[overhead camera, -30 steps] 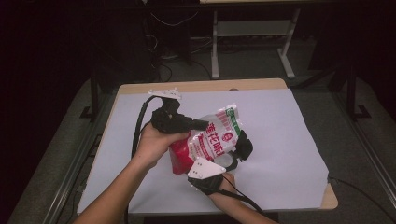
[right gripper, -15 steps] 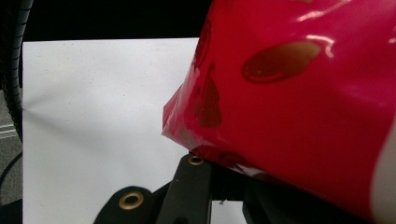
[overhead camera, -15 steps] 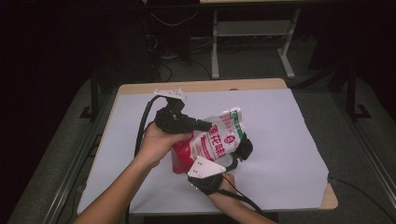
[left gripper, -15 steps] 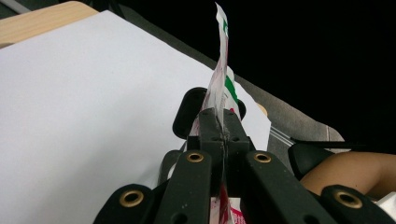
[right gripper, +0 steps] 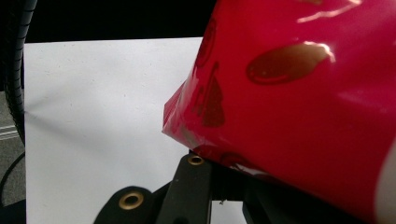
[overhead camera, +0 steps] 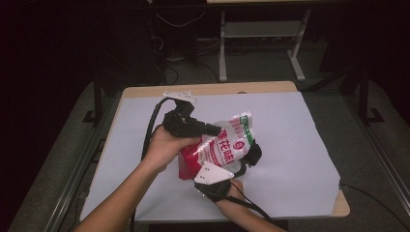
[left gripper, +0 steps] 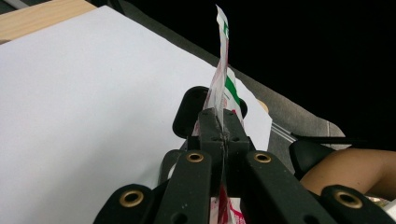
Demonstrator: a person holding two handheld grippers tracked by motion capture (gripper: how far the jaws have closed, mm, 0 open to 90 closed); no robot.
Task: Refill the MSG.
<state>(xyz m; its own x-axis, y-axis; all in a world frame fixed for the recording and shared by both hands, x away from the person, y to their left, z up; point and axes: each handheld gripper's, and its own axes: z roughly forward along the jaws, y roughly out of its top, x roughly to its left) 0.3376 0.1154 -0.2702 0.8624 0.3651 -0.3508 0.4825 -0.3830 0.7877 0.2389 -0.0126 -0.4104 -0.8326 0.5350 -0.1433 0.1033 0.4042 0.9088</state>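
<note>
A red and white snack bag (overhead camera: 227,145) with green trim is held up over the table between both grippers. My left gripper (overhead camera: 216,130) comes in from the left and is shut on the bag's upper edge. In the left gripper view the jaws (left gripper: 223,127) pinch the thin bag (left gripper: 225,79) edge-on. My right gripper (overhead camera: 245,158) reaches in from below, and its grey plate (overhead camera: 211,174) sits under the bag. In the right gripper view the red bag (right gripper: 289,88) lies over my right gripper (right gripper: 223,183) and hides the jaw tips, which grip its lower part.
The table (overhead camera: 145,91) is wooden and covered by a white sheet (overhead camera: 290,135). A cable (overhead camera: 151,126) loops from the left gripper across the sheet's left side. Dark floor and a metal frame (overhead camera: 261,34) lie beyond the far edge.
</note>
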